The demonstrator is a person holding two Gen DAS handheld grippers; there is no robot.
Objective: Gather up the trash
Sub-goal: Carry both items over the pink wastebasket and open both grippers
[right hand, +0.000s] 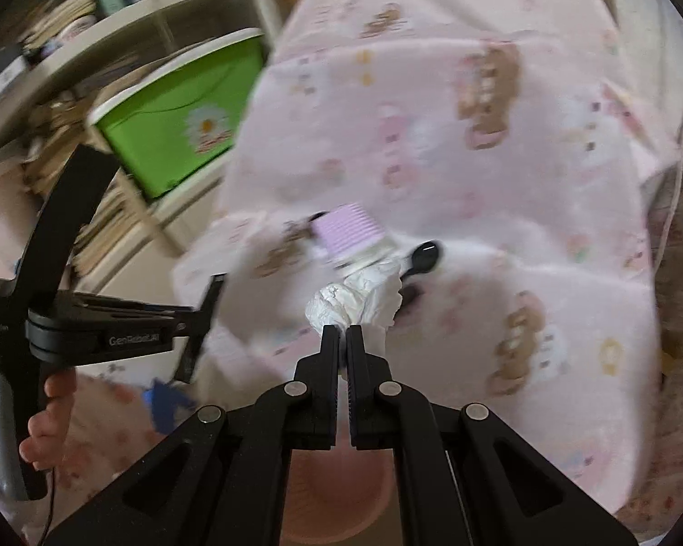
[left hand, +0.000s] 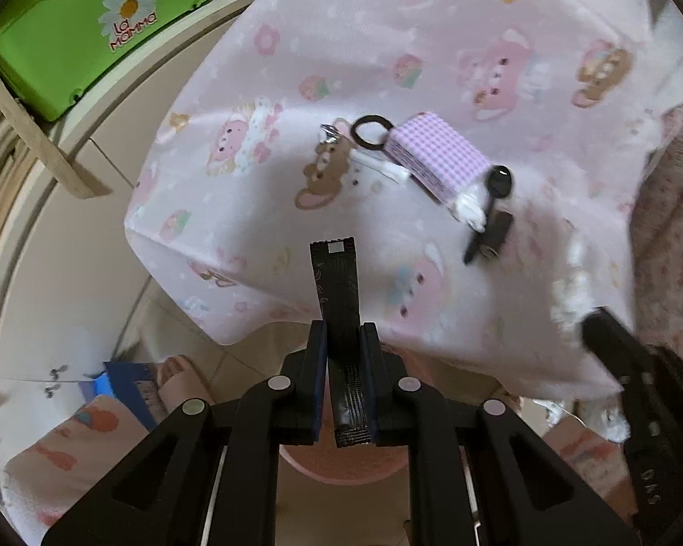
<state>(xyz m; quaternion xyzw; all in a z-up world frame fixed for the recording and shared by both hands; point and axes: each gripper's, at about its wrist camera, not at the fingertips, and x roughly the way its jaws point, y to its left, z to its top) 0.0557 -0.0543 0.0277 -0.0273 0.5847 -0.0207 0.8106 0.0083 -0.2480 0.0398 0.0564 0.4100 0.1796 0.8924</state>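
Left tool (left hand: 344, 341): jaws nearly together, clamped on a long black wrapper (left hand: 337, 282) with a small white patch near its serrated top edge; the strip stands up between the pads and runs back past them.
Right tool (right hand: 341, 334): jaws closed, pinching a crumpled white tissue (right hand: 350, 302) at its lower end; the tissue bulges out just ahead of the tips.
Surface: a pink sheet (left hand: 341, 68) printed with bears and flowers; whether a bed or a table lies under it cannot be told.
Other things on the sheet: a lilac gingham pouch (left hand: 437, 152), a dark ring (left hand: 369, 132) touching its far end, a white stick-like piece (left hand: 378, 164) beside it, a black glossy knob (left hand: 500, 179) and a black block (left hand: 496, 232) at its near end.
Edges: the sheet's corner drops off just ahead of the left tool, with pale floor (left hand: 68, 236) beyond to the left; a pink round rim (left hand: 341, 468) sits below both tools.
Open room: bare sheet lies ahead of and right of the right tool; the left side is crowded by the other gripper's body and a hand (right hand: 50, 418).
Writing: green box (left hand: 100, 22) on a wooden shelf, daisy logo, reads "La Momma"; the left gripper's body reads "GenRobot.AI".
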